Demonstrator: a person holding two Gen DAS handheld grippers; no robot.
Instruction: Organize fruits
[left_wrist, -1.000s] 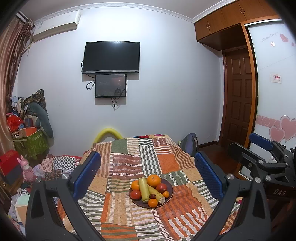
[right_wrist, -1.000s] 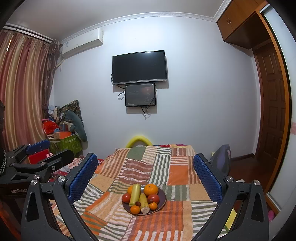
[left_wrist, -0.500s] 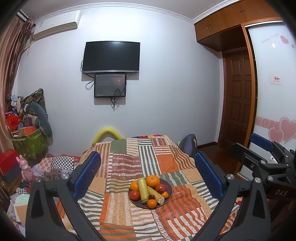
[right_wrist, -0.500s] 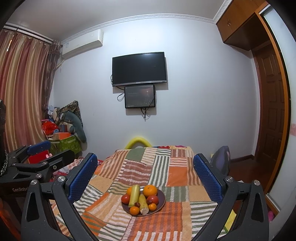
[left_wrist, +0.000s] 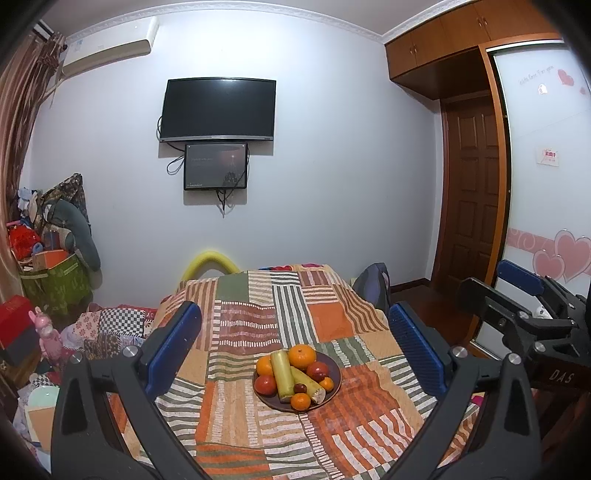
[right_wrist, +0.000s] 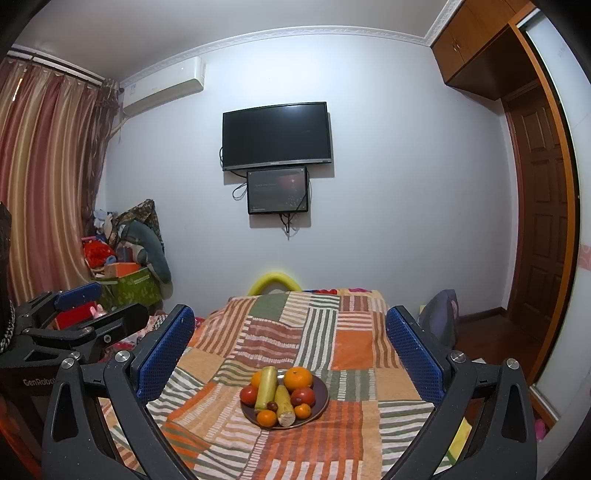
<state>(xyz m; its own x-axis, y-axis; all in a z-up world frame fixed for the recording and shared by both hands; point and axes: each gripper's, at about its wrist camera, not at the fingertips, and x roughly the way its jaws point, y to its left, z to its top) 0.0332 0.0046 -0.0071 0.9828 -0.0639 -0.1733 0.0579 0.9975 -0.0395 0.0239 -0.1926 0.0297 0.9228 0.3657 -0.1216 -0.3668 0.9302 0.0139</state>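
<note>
1. Pretty clearly a lived-in room at home: wall-mounted TV (right_wrist: 276, 135) with a smaller screen (right_wrist: 277, 191) under it, and an air conditioner (right_wrist: 164, 85) up by the ceiling.
2. Striped curtains (right_wrist: 44, 177), a wooden door (left_wrist: 471, 199) and built-in cupboards (left_wrist: 443, 37).
3. Patchwork cloth (left_wrist: 258, 317) over the table, and a heap of bags and toys (left_wrist: 48, 251) in the corner.
</note>
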